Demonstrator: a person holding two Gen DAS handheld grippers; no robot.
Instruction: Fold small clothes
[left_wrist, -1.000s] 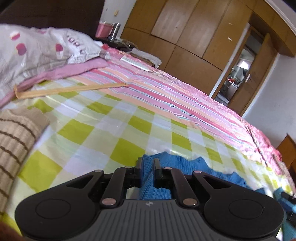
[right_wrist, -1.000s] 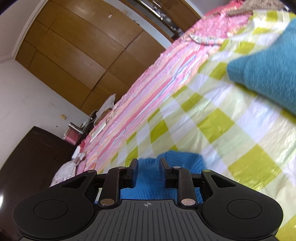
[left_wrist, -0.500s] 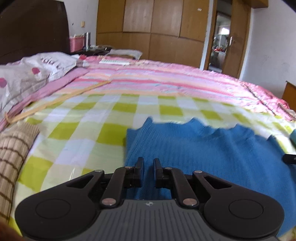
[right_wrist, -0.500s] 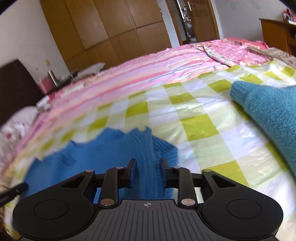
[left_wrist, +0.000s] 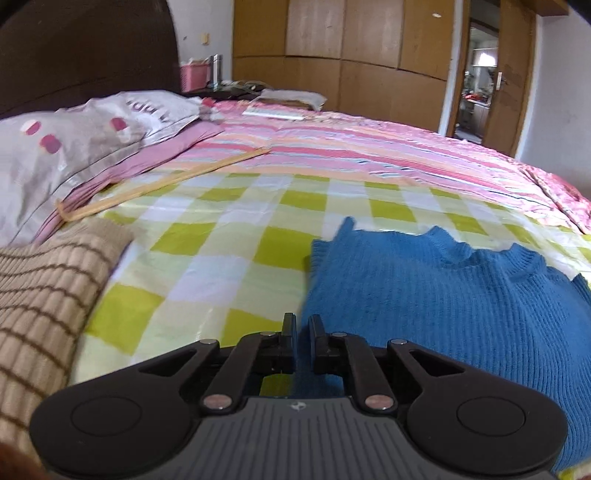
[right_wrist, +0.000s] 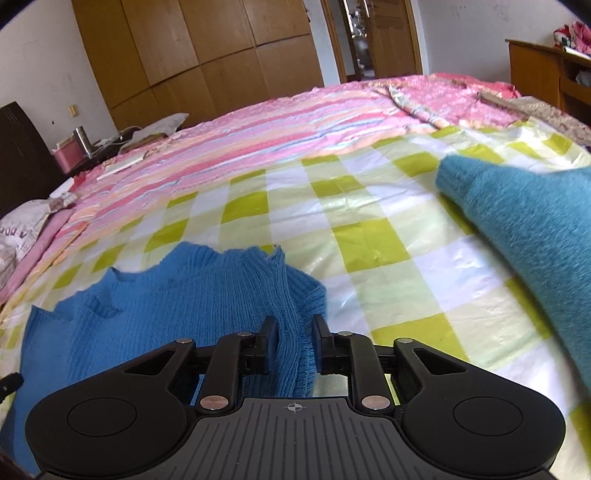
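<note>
Lying spread flat on the green-checked sheet (left_wrist: 207, 273) of the bed, blue knit sweater (left_wrist: 443, 295), long axis running left to right, wavy edge facing the far wardrobe (left_wrist: 369, 55). Clamping its near left edge, left gripper (left_wrist: 302, 332), fingers nearly together. Pinching a bunched fold at its right end, right gripper (right_wrist: 294, 334). Resting at far right, teal garment (right_wrist: 524, 218); at near left, striped beige knit (left_wrist: 40, 295).

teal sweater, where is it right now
In the right wrist view the teal sweater lies at the right edge on the checked sheet, apart from the blue sweater.
</note>
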